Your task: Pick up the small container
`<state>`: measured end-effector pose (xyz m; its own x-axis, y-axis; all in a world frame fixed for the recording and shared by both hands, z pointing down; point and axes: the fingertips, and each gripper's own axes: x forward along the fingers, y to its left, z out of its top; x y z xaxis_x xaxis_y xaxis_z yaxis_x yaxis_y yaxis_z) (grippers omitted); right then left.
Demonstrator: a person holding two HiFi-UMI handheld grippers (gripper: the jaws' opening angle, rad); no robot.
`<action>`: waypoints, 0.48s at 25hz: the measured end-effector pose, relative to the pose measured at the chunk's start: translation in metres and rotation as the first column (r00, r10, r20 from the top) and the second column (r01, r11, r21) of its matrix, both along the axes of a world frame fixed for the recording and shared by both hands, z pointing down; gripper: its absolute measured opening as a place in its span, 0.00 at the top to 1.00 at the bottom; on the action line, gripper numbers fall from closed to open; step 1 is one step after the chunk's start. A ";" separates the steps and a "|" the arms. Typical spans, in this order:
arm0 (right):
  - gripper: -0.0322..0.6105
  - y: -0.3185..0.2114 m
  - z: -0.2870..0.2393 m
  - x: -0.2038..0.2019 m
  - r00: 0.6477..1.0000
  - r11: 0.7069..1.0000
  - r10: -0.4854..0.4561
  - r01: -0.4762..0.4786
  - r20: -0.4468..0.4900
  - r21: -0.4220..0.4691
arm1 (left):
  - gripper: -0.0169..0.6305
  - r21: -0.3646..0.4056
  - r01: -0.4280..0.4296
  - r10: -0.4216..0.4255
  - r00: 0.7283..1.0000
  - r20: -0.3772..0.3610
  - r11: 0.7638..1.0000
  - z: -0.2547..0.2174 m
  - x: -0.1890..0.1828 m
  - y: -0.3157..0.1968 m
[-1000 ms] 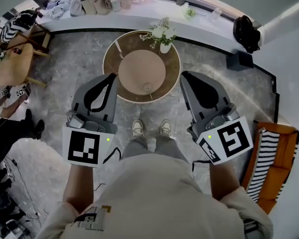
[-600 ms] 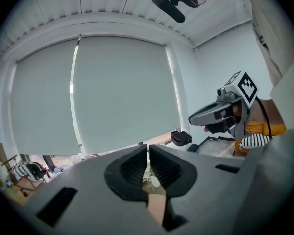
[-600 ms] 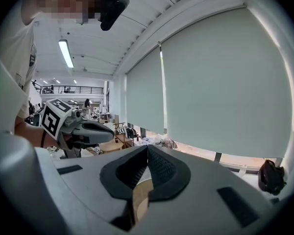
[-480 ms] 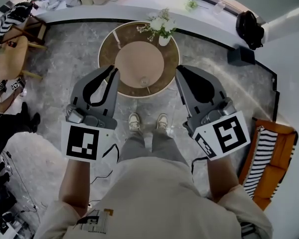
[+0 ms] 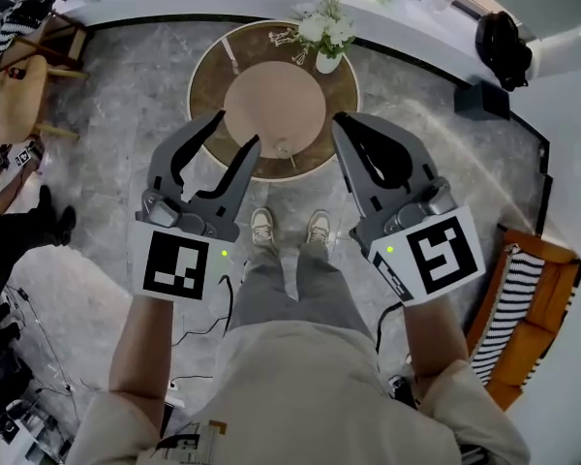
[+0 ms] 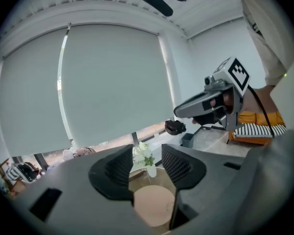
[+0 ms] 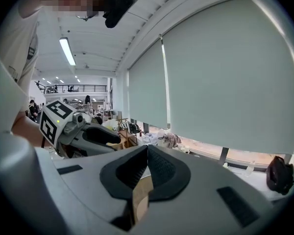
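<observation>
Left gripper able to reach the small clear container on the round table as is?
Probably yes. The left gripper has just been opening, nothing between its jaws; the container stands alone by the near edge of the table, with the flower vase at the far side.

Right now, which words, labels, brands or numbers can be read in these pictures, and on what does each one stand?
No word, brand or number can be read in any view.
Left marker cube: a black and white square pattern only, no letters.
Right marker cube: the same kind of pattern, no letters.
Shirt print: a small graphic at the picture's lower edge, too small to read.
</observation>
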<state>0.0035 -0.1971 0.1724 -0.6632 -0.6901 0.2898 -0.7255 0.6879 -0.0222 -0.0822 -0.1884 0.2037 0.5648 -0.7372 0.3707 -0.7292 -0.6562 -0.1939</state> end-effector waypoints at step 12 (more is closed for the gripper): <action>0.94 -0.028 0.078 -0.006 1.000 0.997 -0.027 0.026 -0.009 -0.069 | 0.57 -0.007 -0.092 0.092 0.996 -0.015 0.996 0.093 0.034 -0.029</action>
